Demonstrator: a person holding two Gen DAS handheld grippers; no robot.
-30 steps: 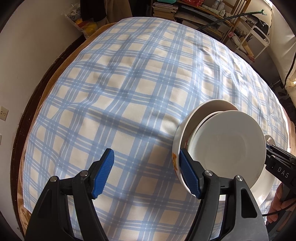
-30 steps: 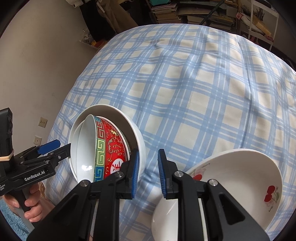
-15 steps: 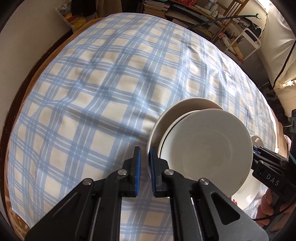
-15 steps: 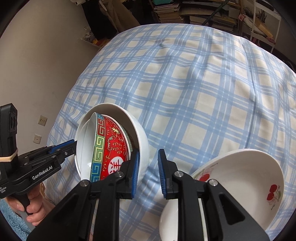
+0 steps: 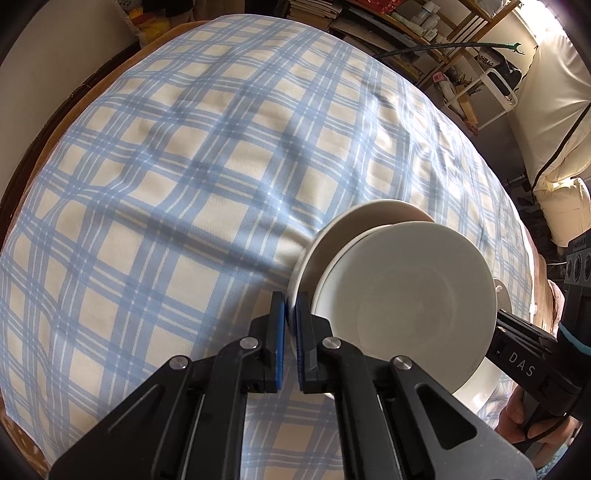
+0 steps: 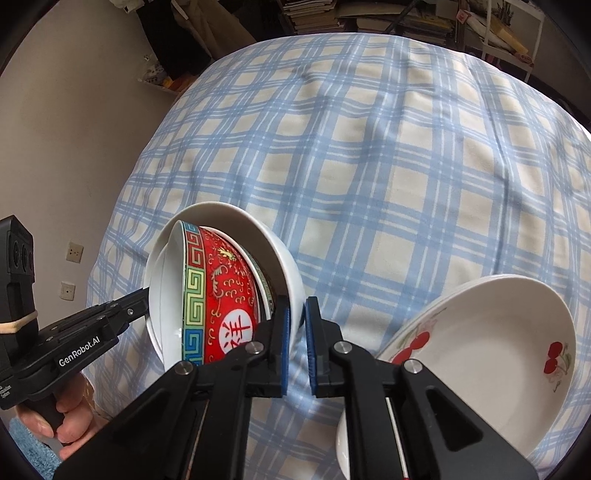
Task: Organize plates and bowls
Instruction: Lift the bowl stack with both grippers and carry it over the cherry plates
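Note:
A stack of nested bowls is held off the checked tablecloth (image 5: 184, 192) between both grippers. The outer bowl is white (image 6: 273, 251); a red patterned bowl (image 6: 229, 288) and a white inner bowl (image 6: 166, 295) sit inside it. In the left wrist view the same stack shows as white bowls (image 5: 406, 295). My left gripper (image 5: 290, 332) is shut on the outer white bowl's rim. My right gripper (image 6: 297, 328) is shut on the opposite rim of that bowl. The right gripper's body (image 5: 524, 354) shows past the stack, and the left gripper's body (image 6: 85, 339) shows in the right wrist view.
A white plate with cherry prints (image 6: 487, 354) lies at the lower right on the cloth, on another white dish. Shelves with books and clutter (image 5: 424, 29) stand beyond the table's far edge. A wall with sockets (image 6: 74, 251) is at the left.
My left gripper went from wide open to shut on the outer bowl's rim. The bowl stack has risen and tilted a little. My right gripper stayed shut on the rim.

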